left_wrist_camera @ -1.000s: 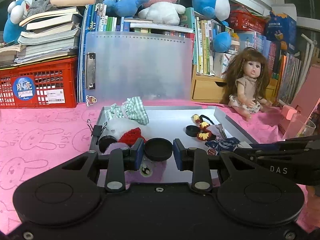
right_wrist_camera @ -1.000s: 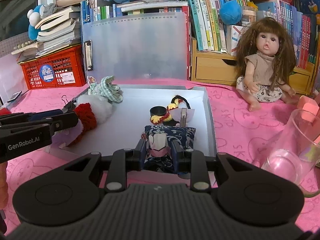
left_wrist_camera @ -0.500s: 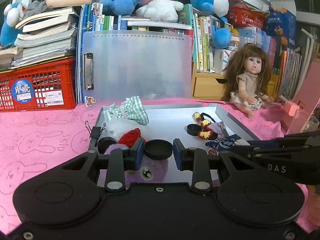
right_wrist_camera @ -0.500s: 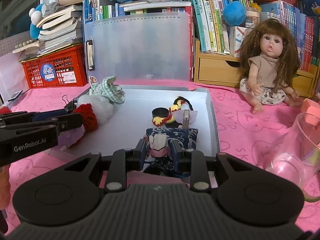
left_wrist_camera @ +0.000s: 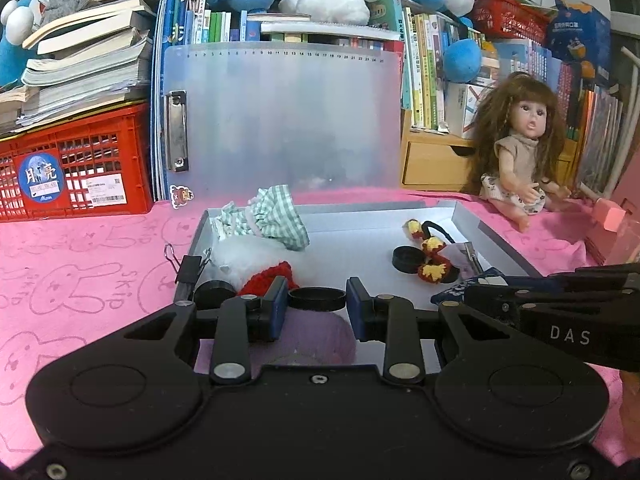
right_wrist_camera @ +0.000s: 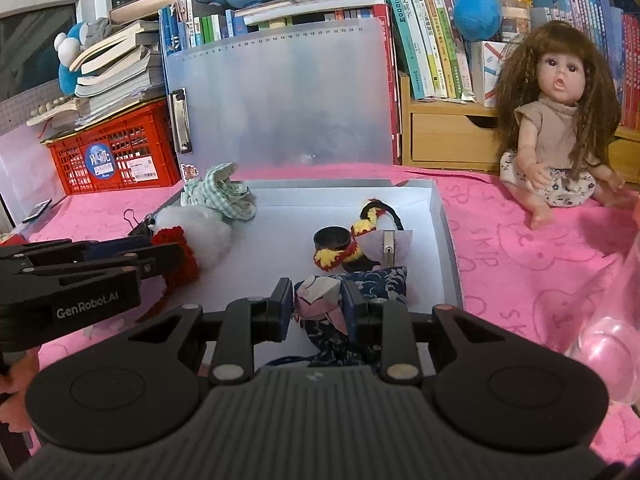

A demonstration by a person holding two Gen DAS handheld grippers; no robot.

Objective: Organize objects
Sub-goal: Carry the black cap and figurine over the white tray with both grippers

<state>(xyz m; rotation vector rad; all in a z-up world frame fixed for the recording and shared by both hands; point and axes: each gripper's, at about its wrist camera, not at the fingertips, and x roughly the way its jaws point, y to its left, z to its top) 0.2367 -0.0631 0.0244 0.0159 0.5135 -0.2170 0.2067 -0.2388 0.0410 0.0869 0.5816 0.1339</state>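
Black cap (left_wrist_camera: 317, 298) gripped in left claw (left_wrist_camera: 317, 300), blue pouch (right_wrist_camera: 362, 284) pinched in "GenRobot.AI" right claw (right_wrist_camera: 316, 304)

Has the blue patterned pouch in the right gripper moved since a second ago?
No. The pouch stays clamped in the right gripper at the near edge of the white tray, just in front of the yellow-and-red hair tie.

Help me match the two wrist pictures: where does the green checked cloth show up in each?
Left wrist: green checked cloth left of centre, at the white tray's far left corner.
Right wrist: cloth upper left of centre, same corner of the tray.
Shared landmark: the doll, seated at right.
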